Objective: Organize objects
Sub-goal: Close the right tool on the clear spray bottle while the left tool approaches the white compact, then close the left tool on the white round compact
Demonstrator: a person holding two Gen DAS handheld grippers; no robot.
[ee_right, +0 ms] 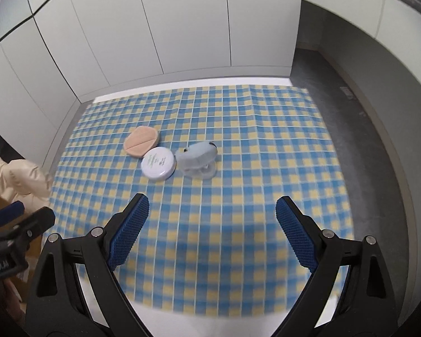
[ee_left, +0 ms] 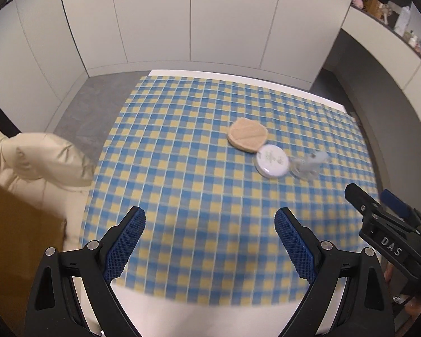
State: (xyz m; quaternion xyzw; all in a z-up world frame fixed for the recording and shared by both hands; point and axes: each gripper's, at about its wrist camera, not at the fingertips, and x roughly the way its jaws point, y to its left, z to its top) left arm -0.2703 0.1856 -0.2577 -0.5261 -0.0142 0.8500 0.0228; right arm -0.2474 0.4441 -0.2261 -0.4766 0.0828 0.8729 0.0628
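Three small items lie close together on a blue and yellow checked cloth point(ee_left: 182, 154) point(ee_right: 266, 140): a tan round powder puff point(ee_left: 247, 137) point(ee_right: 141, 141), a white round compact point(ee_left: 272, 161) point(ee_right: 158, 163) touching it, and a clear plastic case with a pale blue lid point(ee_left: 308, 164) point(ee_right: 198, 160). My left gripper point(ee_left: 210, 241) is open and empty over the near cloth. My right gripper point(ee_right: 212, 230) is open and empty, nearer the items; it also shows in the left wrist view point(ee_left: 379, 207).
The cloth covers a white table point(ee_left: 238, 77) point(ee_right: 182, 82) before white cabinet doors. A cream padded jacket point(ee_left: 36, 165) point(ee_right: 16, 179) lies at the table's left side. Grey floor surrounds the table. A cluttered shelf point(ee_left: 401, 14) is at far right.
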